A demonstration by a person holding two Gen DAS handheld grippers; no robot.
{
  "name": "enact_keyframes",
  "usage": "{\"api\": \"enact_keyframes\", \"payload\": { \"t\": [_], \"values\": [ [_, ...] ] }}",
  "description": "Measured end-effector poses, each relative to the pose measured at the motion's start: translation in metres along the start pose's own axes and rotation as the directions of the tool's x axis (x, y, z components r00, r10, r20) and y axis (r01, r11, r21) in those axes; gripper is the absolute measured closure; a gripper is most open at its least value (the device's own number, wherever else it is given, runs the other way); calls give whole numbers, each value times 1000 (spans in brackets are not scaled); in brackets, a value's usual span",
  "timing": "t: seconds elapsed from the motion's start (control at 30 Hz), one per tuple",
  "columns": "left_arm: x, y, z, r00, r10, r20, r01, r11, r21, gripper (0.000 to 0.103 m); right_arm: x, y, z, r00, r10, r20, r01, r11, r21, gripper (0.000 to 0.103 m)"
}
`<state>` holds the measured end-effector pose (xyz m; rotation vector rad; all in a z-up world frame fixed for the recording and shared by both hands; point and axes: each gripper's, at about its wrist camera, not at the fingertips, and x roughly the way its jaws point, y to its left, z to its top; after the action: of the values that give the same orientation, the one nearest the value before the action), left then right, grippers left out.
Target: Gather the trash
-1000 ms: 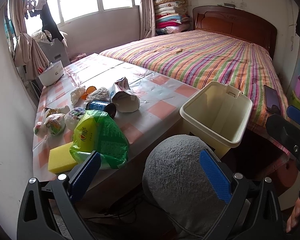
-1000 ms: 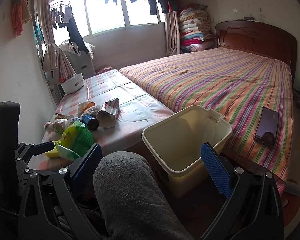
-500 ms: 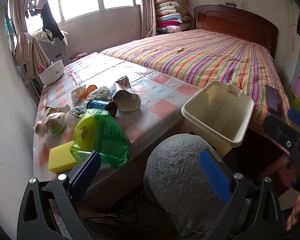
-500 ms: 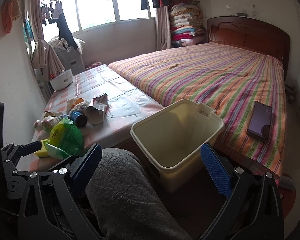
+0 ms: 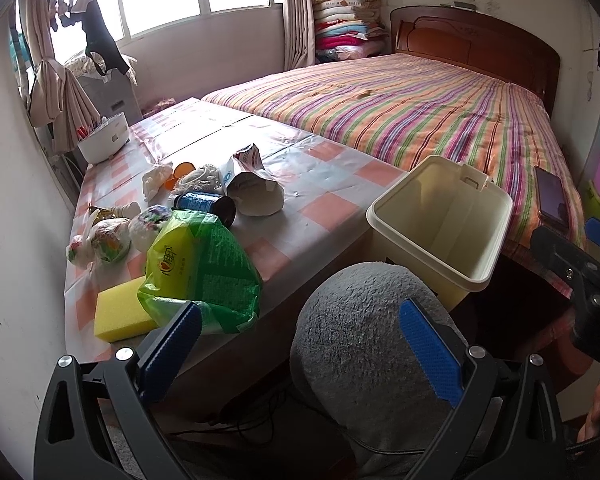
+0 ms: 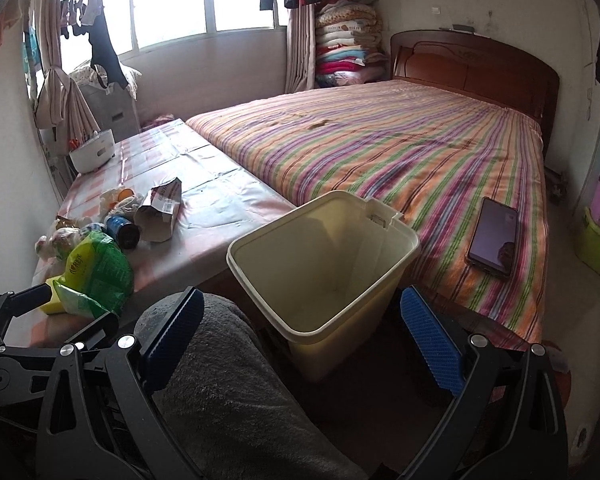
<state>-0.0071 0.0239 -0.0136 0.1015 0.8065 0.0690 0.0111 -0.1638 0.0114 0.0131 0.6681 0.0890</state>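
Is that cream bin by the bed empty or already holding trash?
Empty. The right wrist view looks straight into the cream bin; only bare walls and floor show.

The bin (image 6: 320, 256) is smooth cream plastic. The bench (image 5: 300, 184) wears a glossy plastic cloth. The green bag (image 5: 204, 268) is shiny film; the sponge (image 5: 116, 314) is matt foam.

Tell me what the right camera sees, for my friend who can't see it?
An empty cream bin stands between a checkered table and a striped bed, just beyond the open right gripper. Trash is piled on the table, with a green bag nearest, and a phone lies on the bed.
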Motion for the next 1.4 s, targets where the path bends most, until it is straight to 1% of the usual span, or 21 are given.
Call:
{"api": "enact_keyframes", "payload": {
  "t": [0.17, 0.4, 0.57, 1.4],
  "values": [
    [2, 0, 0, 1000, 3, -7, -3, 1000, -3, 7, 2, 1, 1, 1000, -7, -5, 7, 1000, -7, 6],
    [3, 1, -1, 1000, 1, -12, -1, 1000, -2, 7, 3, 1, 1, 999, -39, -8, 39, 999, -13, 6],
    [4, 1, -1, 1000, 2, -10, -2, 1000, -3, 7, 4, 2, 1, 999, -42, -13, 42, 999, -16, 6],
    [3, 2, 0, 1000, 9, -9, -9, 1000, -6, 7, 6, 2, -1, 1000, -21, -12, 20, 1000, -19, 6]
  ]
}}
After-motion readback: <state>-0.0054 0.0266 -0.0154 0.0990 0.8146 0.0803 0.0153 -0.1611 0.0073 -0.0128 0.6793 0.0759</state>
